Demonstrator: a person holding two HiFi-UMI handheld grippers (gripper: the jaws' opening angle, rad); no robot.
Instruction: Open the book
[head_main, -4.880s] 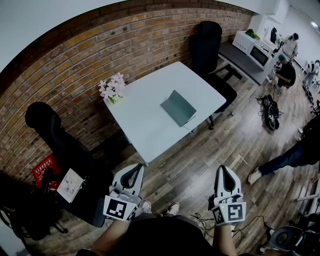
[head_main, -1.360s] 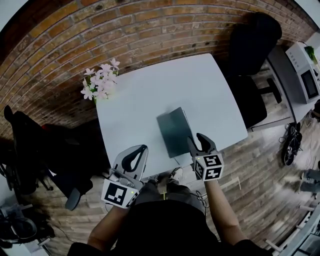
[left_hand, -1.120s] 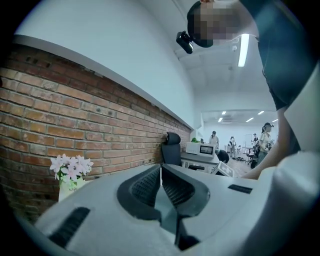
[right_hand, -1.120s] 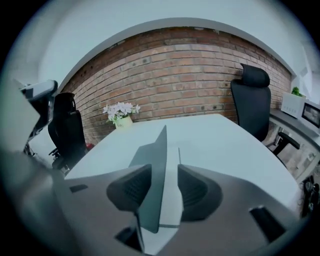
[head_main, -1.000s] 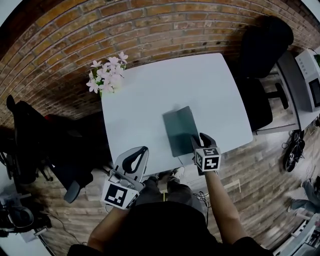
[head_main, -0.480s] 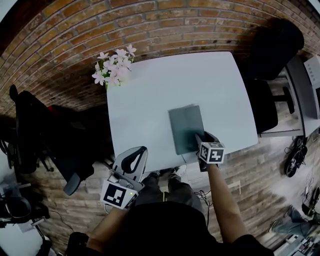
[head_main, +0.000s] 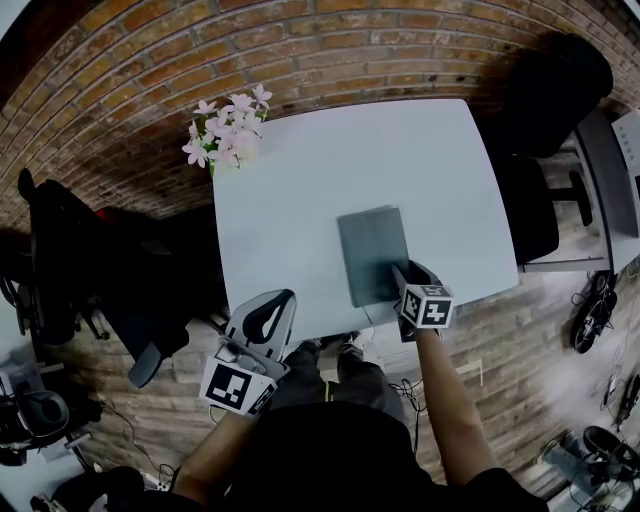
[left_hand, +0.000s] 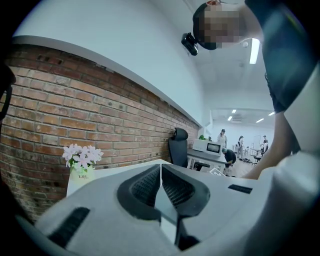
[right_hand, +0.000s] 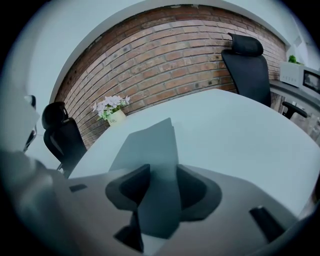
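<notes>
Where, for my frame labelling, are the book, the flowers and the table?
book (head_main: 372, 250): head view, middle of its grey cover.
flowers (head_main: 226, 122): head view, on the pale pink blossoms.
table (head_main: 290, 210): head view, bare top to the left of the book.

Table (head_main: 300, 200) top reads white, smooth and matt to me, no glare anywhere on it. The book (head_main: 372, 250) at centre has a grey-green cover, flat and matt; card or cloth, I can't tell which. Across the top of the frame the wall (head_main: 330, 45) is rough red brick with pale mortar lines. Lower right, the floor (head_main: 540, 330) is wood plank with a slight sheen. The chair (head_main: 560, 75) at upper right is black and matt. In the left gripper view, the left gripper (left_hand: 161, 167) has a pale grey matt plastic shell, and its pads (left_hand: 146, 186) are dark and finely ribbed.
</notes>
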